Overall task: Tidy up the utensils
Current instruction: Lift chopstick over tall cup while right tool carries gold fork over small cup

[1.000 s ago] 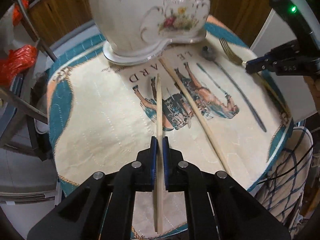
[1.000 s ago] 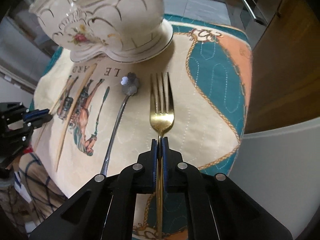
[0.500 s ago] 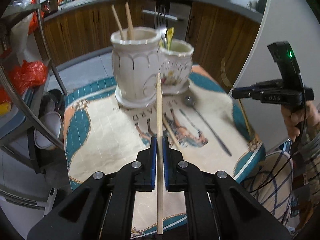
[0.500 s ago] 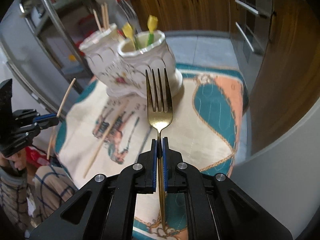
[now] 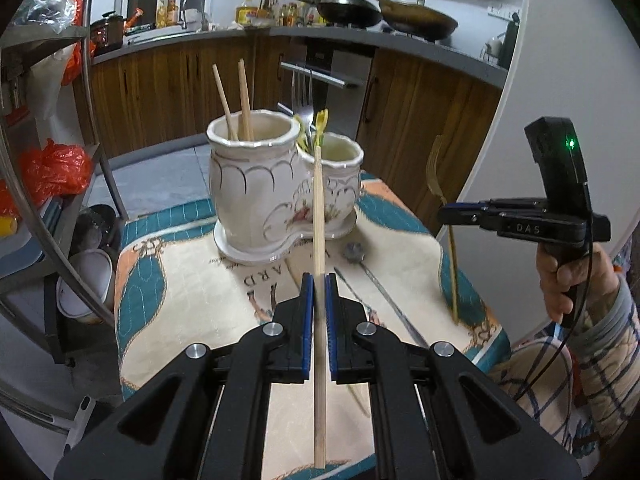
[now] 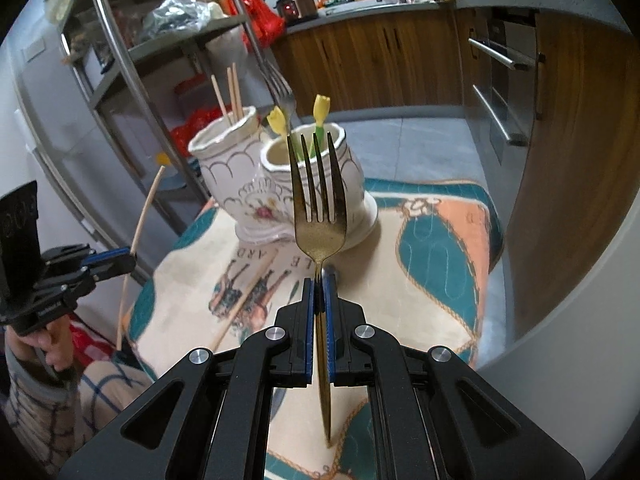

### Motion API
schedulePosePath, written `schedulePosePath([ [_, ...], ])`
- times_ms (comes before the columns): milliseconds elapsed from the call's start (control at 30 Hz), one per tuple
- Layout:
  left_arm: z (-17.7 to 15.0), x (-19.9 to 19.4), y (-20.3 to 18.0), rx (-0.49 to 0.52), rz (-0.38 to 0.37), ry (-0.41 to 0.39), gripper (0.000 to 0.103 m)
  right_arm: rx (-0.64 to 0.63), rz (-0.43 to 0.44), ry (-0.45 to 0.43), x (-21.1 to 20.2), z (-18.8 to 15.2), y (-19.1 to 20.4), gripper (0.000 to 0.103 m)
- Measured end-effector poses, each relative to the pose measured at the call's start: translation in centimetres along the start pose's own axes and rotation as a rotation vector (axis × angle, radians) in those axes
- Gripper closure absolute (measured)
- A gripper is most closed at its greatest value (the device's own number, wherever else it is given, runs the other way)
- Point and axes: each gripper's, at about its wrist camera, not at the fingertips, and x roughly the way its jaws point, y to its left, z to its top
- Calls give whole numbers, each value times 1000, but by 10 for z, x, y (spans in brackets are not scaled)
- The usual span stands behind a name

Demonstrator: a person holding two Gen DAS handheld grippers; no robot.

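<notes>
My left gripper [image 5: 319, 280] is shut on a wooden chopstick [image 5: 319, 216], held upright above the table. My right gripper [image 6: 319, 282] is shut on a gold fork [image 6: 318, 204], tines up. Ahead of both stands a white two-pot ceramic holder [image 5: 256, 196] on the patterned cloth [image 5: 180, 280]. Its larger pot holds two chopsticks [image 5: 244, 100]; the smaller pot [image 6: 308, 160] holds yellow-tipped utensils and a silver fork. A second chopstick [image 6: 244, 296] and a thin flower-ended spoon [image 5: 380, 288] lie on the cloth. Each gripper shows in the other's view: right gripper [image 5: 444, 214], left gripper [image 6: 130, 258].
The small table drops off at its edges all round. A metal rack [image 5: 60, 184] with bags and bowls stands to the left. Wooden cabinets [image 5: 420, 120] and a counter with pans run behind. A person's hand [image 5: 568, 280] and plaid sleeve are at the right.
Both grippers have lifted off the cloth and tilted up, carrying the chopstick and the fork. The holder, close and overhead before, now stands further ahead with its rims visible.
</notes>
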Motion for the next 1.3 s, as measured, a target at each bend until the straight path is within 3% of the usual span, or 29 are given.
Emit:
schedulePosePath([
  [500,22,0,15,-29,-6,-132,97,-52,16,-119,-9,21,15,97],
  [1000,78,-5,34,-79,-44,-330,97,-127,112,-334,-30,81,38,97],
  [1300,119,6,48,-115,-26,-462,97,-151,110,-456,-45,106,43,97],
])
